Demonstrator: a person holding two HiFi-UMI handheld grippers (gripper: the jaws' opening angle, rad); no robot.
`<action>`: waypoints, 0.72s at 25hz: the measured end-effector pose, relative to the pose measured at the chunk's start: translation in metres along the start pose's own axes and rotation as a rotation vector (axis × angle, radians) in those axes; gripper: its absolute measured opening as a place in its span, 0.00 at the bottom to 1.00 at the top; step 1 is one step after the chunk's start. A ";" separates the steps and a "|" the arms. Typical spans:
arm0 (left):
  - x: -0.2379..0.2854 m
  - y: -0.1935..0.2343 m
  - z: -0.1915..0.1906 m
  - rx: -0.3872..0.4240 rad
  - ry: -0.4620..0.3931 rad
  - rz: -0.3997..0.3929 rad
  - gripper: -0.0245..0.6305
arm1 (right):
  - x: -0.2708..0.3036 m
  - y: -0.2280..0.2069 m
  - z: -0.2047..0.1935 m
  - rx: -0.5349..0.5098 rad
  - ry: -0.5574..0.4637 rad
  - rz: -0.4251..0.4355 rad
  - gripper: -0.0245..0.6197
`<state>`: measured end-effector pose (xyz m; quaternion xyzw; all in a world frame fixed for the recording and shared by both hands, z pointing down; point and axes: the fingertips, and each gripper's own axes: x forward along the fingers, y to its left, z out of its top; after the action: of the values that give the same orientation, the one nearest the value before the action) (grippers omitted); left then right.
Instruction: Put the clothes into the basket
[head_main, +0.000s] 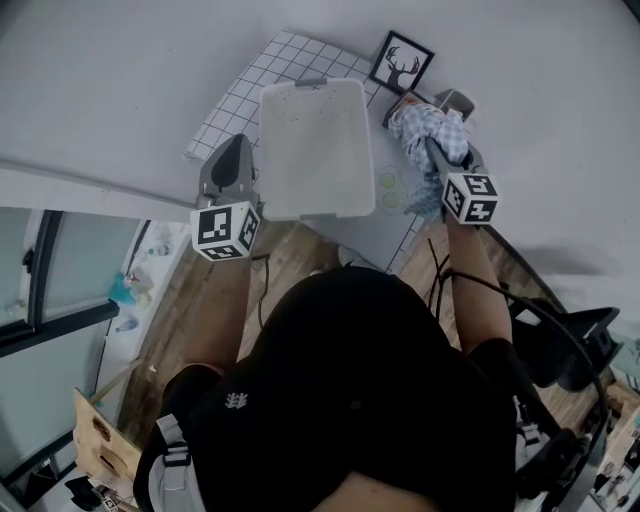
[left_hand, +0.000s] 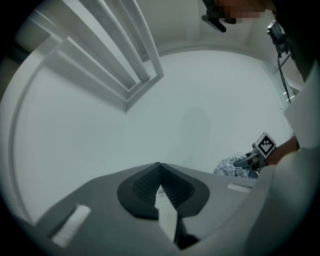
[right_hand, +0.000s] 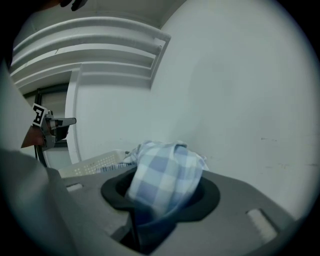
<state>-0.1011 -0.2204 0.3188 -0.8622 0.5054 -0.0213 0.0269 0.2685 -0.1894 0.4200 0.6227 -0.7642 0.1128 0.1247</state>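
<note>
Right gripper (head_main: 438, 160) clamps checked cloth (head_main: 420, 125) just beside basket (head_main: 367, 150) rim.

Basket (head_main: 316, 150) mouth was open across its whole width, so you had a clear way in from above. At its 9 o'clock the left gripper (head_main: 235, 150) stood just beside the basket wall and closed off that side. At 3 o'clock the right gripper (head_main: 440, 160) and its checked cloth (head_main: 425, 125) filled the gap. At 1 o'clock the framed deer picture (head_main: 402, 62) and a small grey box (head_main: 455, 100) crowded the corner near the cloth. At 12 o'clock both grippers faced bare white wall (left_hand: 200, 100) with open air before it. At 6 o'clock your own body and cables (head_main: 440, 275) sat over the wooden table (head_main: 290, 255).
</note>
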 end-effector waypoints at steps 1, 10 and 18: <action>0.002 -0.001 0.005 0.007 -0.010 -0.002 0.04 | 0.000 -0.002 0.004 -0.001 -0.007 -0.002 0.32; 0.013 -0.005 0.025 0.018 -0.050 -0.008 0.04 | 0.002 -0.004 0.041 -0.038 -0.052 0.015 0.32; 0.003 -0.003 0.038 0.020 -0.068 0.016 0.04 | 0.010 0.013 0.065 -0.053 -0.084 0.065 0.32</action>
<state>-0.0948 -0.2211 0.2814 -0.8580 0.5109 0.0033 0.0530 0.2510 -0.2170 0.3620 0.5981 -0.7914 0.0704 0.1052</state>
